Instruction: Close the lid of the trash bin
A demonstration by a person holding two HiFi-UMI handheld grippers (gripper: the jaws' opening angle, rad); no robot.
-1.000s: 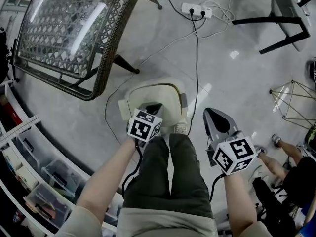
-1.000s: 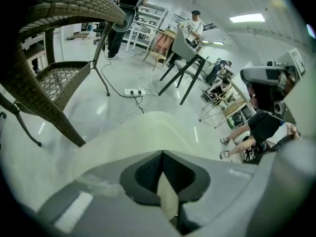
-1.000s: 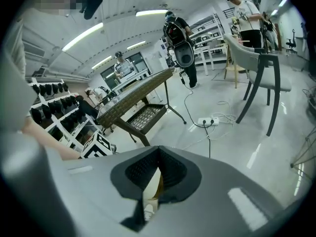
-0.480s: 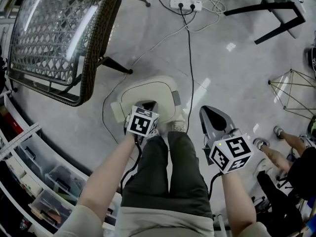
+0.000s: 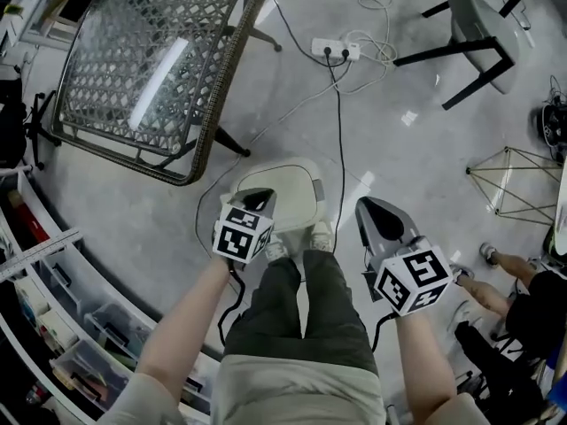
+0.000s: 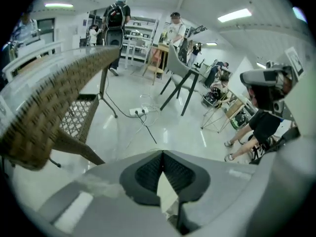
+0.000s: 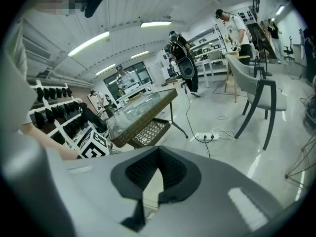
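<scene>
Left gripper (image 6: 162, 154): fingers together, tips meeting, nothing clamped. Only a pale wedge shows through the gap below the tips; can't tell what it is.

Right gripper (image 7: 158, 151): same, fingers shut tip to tip and holding nothing.

Head view: left gripper (image 5: 255, 195) sits over the lower-left part of the trash bin (image 5: 288, 184); whether it touches can't be told. Right gripper (image 5: 370, 206) is to the bin's right, apart from it, above bare floor. The bin is at frame centre, on the floor just above the person's shoe (image 5: 321, 234). Its cream lid (image 5: 283, 177) looks flat and down from this angle. The bin's long axis runs roughly left-right in frame, with a grey tab (image 5: 319, 193) on the right edge.

View differences:
- Only the head view shows the bin clearly; neither gripper view does.
- Left gripper view looks across the floor at the wicker table's edge (image 6: 54, 93), the power strip (image 6: 138, 111), a grey chair (image 6: 180, 75) and a seated person (image 6: 266, 120) at right.
- Right gripper view catches the left gripper's marker cube (image 7: 94, 144) at lower left, the glass top of the table (image 7: 140, 107) and wall racks (image 7: 54, 110).
- Head view alone shows the storage shelving (image 5: 53, 326) along the lower left.
</scene>
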